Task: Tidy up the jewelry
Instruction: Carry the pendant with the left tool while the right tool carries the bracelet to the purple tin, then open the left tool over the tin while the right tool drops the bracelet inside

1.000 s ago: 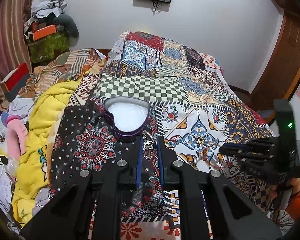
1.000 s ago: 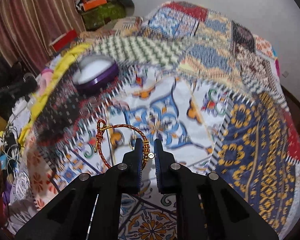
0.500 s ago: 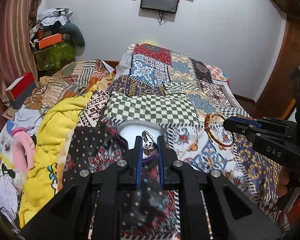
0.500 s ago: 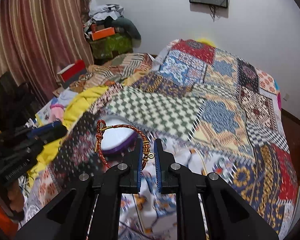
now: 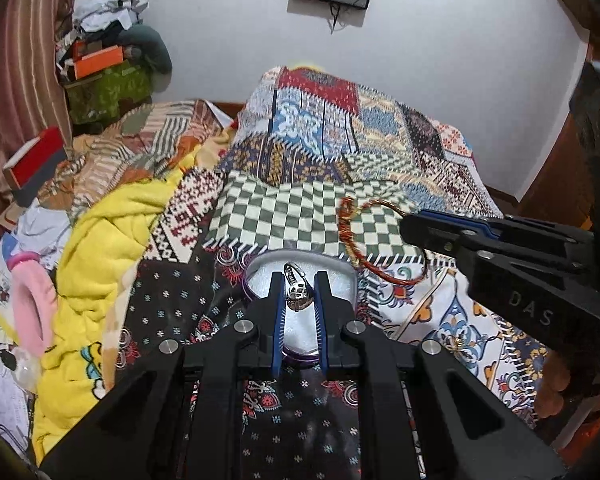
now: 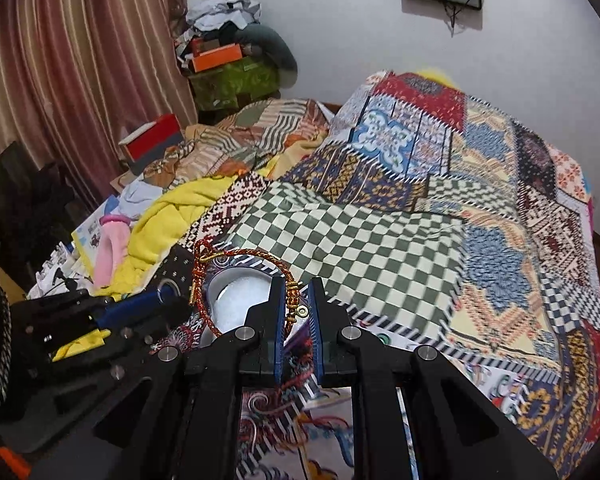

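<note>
Left gripper (image 5: 298,294) jaws clamp a silver ring (image 5: 299,292), poised just over the purple tin (image 5: 256,276) w/ white foam lining, on the patchwork bedspread (image 5: 300,208). Right gripper (image 6: 296,304) jaws pinch a red-and-gold bracelet (image 6: 236,276) by its beaded clasp; loop hangs out toward 10 o'clock, above the same tin (image 6: 236,296). In the left view, bracelet (image 5: 380,240) sits at 2 o'clock from the ring, right tool entering from 3 o'clock. Best approach, prob.: lower one piece at a time, release only once it's touching foam, keep the tools from colliding over the small opening. A hand (image 5: 556,384) shows under the right tool.
</note>
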The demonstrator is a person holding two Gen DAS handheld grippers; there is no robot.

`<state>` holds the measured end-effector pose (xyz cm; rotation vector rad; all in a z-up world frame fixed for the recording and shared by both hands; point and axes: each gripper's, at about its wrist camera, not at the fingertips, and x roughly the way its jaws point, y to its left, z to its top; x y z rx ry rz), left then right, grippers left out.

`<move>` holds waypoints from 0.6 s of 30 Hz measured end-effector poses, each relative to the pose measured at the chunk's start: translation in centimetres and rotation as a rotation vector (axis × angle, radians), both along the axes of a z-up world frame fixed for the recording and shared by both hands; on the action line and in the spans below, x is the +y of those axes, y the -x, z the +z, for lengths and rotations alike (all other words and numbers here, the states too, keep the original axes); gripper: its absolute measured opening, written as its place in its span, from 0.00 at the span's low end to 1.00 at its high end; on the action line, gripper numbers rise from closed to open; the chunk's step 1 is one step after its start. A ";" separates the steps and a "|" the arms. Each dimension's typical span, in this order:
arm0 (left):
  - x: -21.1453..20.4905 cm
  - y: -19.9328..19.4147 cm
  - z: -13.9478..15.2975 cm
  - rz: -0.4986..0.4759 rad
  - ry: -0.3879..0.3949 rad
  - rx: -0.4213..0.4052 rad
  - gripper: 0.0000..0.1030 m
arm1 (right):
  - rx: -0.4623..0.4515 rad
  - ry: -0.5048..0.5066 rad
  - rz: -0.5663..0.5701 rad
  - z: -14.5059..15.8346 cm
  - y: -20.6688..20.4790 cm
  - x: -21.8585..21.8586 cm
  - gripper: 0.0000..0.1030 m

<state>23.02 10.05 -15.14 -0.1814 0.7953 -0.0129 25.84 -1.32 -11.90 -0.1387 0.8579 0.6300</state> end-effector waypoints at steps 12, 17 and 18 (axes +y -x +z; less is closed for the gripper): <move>0.4 -2.2 -3.9 -0.018 0.023 0.094 0.12 | 0.096 0.045 0.027 -3.9 -1.9 1.9 0.10; 0.6 -2.2 -3.9 -0.016 0.026 0.094 0.12 | 0.098 0.058 0.042 -4.3 -1.9 2.3 0.10; 0.6 -2.2 -3.9 -0.015 0.026 0.093 0.12 | 0.101 0.056 0.042 -4.3 -1.9 2.3 0.10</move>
